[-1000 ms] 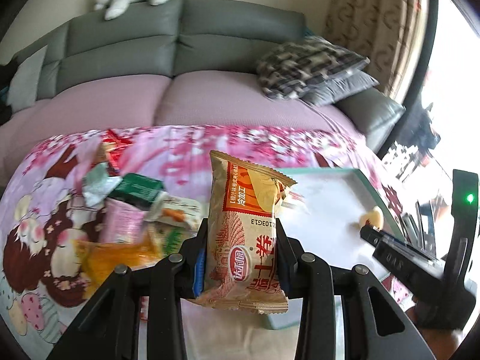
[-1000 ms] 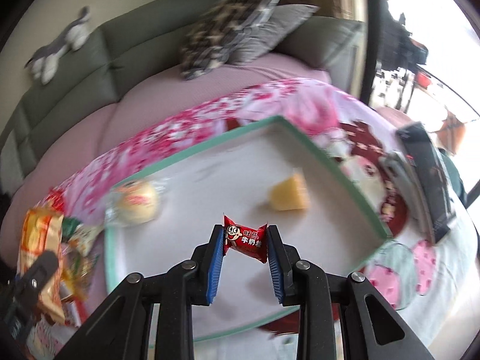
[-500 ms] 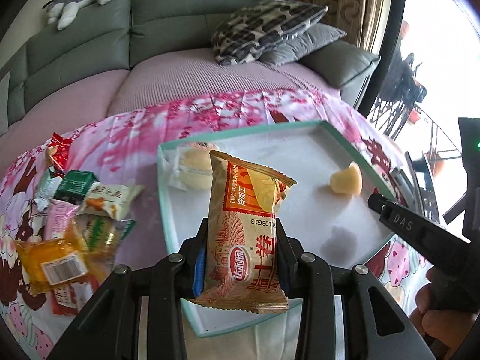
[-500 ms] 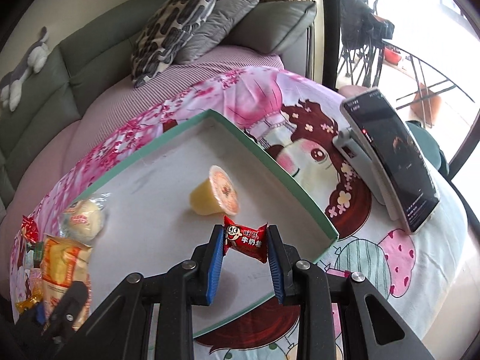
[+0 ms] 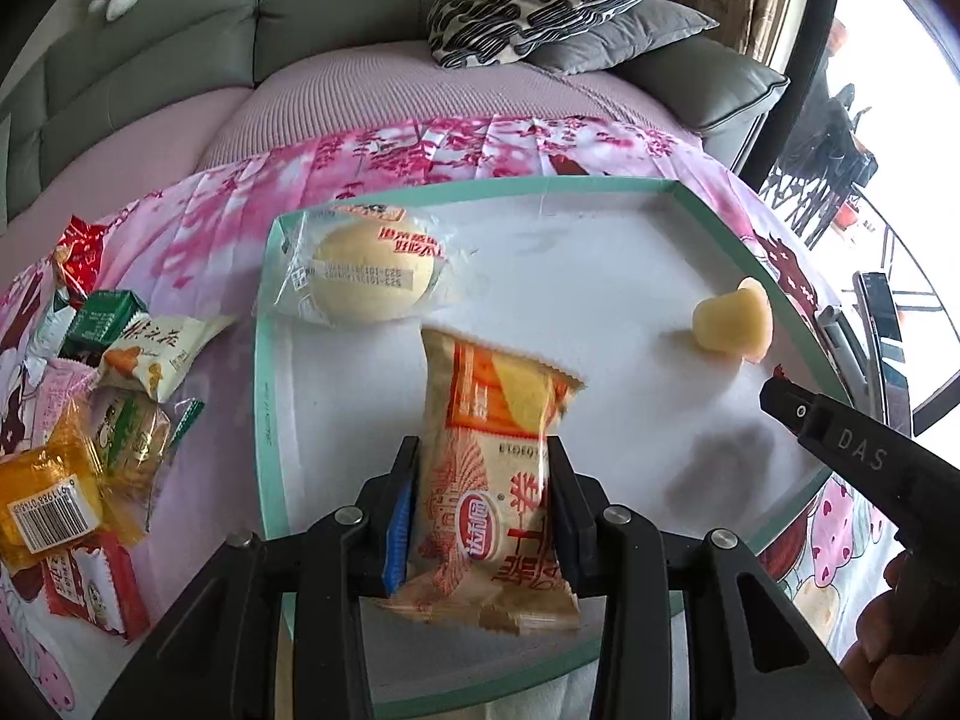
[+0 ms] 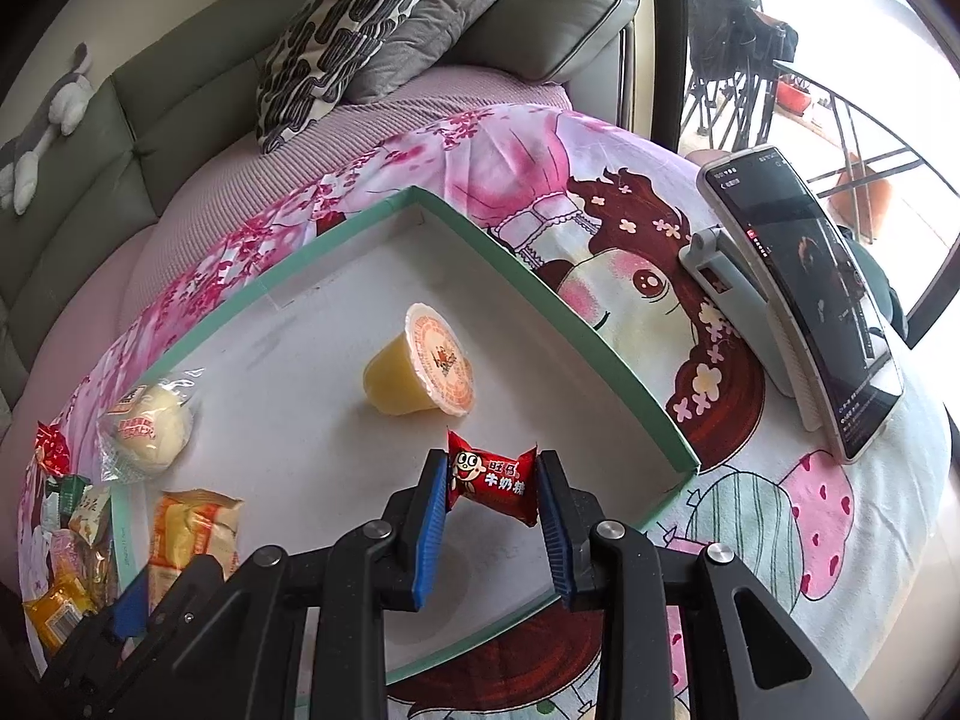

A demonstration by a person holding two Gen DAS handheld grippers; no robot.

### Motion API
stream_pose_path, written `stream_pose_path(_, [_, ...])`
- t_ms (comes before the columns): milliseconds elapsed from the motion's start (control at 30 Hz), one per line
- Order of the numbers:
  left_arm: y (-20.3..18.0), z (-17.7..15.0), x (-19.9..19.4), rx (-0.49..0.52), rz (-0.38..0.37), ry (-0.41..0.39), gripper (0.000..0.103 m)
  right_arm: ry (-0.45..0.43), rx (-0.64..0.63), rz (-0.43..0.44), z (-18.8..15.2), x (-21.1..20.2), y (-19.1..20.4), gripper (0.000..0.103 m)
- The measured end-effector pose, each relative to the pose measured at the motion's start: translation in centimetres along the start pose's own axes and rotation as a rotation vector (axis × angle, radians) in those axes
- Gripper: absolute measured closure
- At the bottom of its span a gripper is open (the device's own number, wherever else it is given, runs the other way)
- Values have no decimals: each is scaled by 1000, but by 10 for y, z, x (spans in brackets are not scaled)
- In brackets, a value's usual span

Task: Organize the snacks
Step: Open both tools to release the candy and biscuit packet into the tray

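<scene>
My left gripper (image 5: 480, 468) is shut on an orange-and-tan snack bag (image 5: 489, 456), held upright over the near left part of the green-rimmed white tray (image 5: 262, 372). My right gripper (image 6: 492, 480) is shut on a small red candy (image 6: 492, 476), held over the tray's near right part (image 6: 576, 312). In the tray lie a wrapped round bun (image 5: 372, 279) at the far left and a yellow jelly cup (image 5: 732, 324) at the right. The bun (image 6: 150, 426), the jelly cup (image 6: 420, 369) and the snack bag (image 6: 189, 531) also show in the right wrist view.
A pile of loose snacks (image 5: 102, 396) lies on the pink cloth left of the tray. A phone on a stand (image 6: 804, 300) stands right of the tray. A grey sofa with cushions (image 5: 540, 0) is behind the table.
Both grippers have moved forward over the tray with their snacks still held. The tray, bun and jelly cup now look closer and larger.
</scene>
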State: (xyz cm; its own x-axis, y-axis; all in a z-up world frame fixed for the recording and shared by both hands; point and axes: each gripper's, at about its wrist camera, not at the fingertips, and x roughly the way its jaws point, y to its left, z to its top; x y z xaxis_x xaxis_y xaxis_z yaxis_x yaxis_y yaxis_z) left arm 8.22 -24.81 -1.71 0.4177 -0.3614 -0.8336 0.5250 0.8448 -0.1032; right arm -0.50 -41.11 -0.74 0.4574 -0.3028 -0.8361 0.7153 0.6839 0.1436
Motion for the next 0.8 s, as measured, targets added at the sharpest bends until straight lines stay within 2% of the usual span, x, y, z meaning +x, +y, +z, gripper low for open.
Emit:
stream_pose_path(133, [3, 2, -9, -4, -1, -17, 43, 0, -1, 17, 1, -1, 2, 70])
stream_pose_path(267, [5, 5, -19, -8, -21, -41, 37, 7, -3, 16, 0, -1, 3, 69])
stream_pose_path(333, [7, 5, -24, -12, -23, -49, 33, 15, -3, 16, 1, 1, 3, 60])
stream_pose_path(400, [11, 7, -29, -24, -28, -61, 29, 17, -4, 12, 1, 1, 3, 41])
stream_pose_path(500, [19, 10, -37, -51, -11, -86, 21, 10, -9, 15, 1, -1, 5, 40])
stream_pose_path(567, [28, 11, -44, -76, 27, -115, 15, 9, -18, 18, 2, -1, 7, 33])
stream_pose_path(633, [36, 13, -50, -97, 68, -142, 14, 12, -28, 19, 1, 0, 9, 28])
stream_pose_path(733, [52, 13, -55, -134, 166, -175, 11, 13, -41, 18, 1, 1, 13, 20])
stream_pose_path(800, [66, 12, -57, -172, 235, -194, 5, 10, -49, 20, 0, 1, 15, 15])
